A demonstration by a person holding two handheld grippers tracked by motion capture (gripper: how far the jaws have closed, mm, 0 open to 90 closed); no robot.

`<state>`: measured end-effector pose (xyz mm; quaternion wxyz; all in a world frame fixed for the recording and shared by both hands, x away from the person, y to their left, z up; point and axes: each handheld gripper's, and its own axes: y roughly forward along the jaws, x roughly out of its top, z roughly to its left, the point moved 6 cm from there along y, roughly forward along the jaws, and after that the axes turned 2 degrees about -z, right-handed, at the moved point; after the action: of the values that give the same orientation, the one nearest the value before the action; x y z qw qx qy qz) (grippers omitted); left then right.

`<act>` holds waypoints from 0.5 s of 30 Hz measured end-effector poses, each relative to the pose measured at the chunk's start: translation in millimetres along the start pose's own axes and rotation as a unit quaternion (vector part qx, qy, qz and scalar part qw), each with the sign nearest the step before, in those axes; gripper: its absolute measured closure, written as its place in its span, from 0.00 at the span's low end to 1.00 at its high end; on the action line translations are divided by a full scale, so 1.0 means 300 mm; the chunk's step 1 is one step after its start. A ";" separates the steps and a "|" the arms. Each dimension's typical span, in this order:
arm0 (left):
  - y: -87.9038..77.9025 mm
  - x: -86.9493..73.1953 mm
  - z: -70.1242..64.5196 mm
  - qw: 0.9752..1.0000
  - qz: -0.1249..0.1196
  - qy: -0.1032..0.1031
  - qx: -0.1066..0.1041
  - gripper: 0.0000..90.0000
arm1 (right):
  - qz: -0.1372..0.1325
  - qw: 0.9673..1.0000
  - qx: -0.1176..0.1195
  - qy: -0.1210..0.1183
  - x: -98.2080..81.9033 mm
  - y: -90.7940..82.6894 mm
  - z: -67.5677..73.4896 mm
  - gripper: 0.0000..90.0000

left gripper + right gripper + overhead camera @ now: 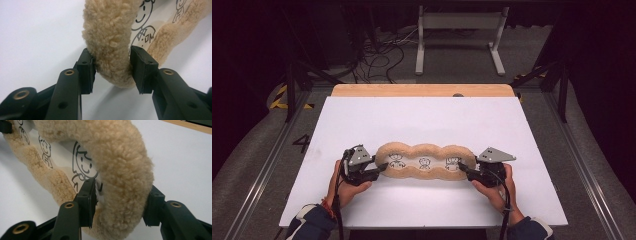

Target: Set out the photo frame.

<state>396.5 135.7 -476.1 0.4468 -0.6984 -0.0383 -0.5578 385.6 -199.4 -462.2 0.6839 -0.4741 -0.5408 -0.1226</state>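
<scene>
My left gripper (112, 72) has its jaws set around the fleece rim at the left end of the plush cushion (426, 161), one pad on the outer edge, the other on the printed inner panel. The pile bulges between them and the pads touch it, so I read this as a light clamp. My right gripper (120, 202) holds the opposite end the same way, with the thick rim squeezed between its pads.

The cushion lies flat across the near half of the white sheet (422, 120), long axis running left to right, both ends gripped.

Risks, as I judge them: the hold is on soft pile only. If either hand lifts or pulls outward, the fleece may compress and slip free, dropping that end. Uneven lifting would let the middle sag and twist. A dragged end could shift the sheet on the wooden table (422, 90).

Pose: both hands rest low at the sheet, forearms entering from the near edge, grippers roughly level and pointing inward toward each other.
</scene>
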 end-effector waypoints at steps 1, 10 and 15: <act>0.001 0.000 0.000 1.000 0.000 0.000 0.001 0.63 | 0.000 1.000 -0.001 -0.001 0.000 0.000 0.000 0.58; -0.002 0.000 -0.007 1.000 0.000 0.005 0.000 0.63 | -0.006 1.000 0.000 -0.008 0.000 0.005 -0.007 0.57; -0.002 -0.001 -0.009 1.000 0.001 0.004 -0.002 0.63 | -0.005 1.000 -0.003 -0.009 0.001 0.008 -0.006 0.55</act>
<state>394.1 134.5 -476.1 0.4462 -0.6969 -0.0352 -0.5603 388.4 -199.4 -463.2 0.6766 -0.4748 -0.5491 -0.1235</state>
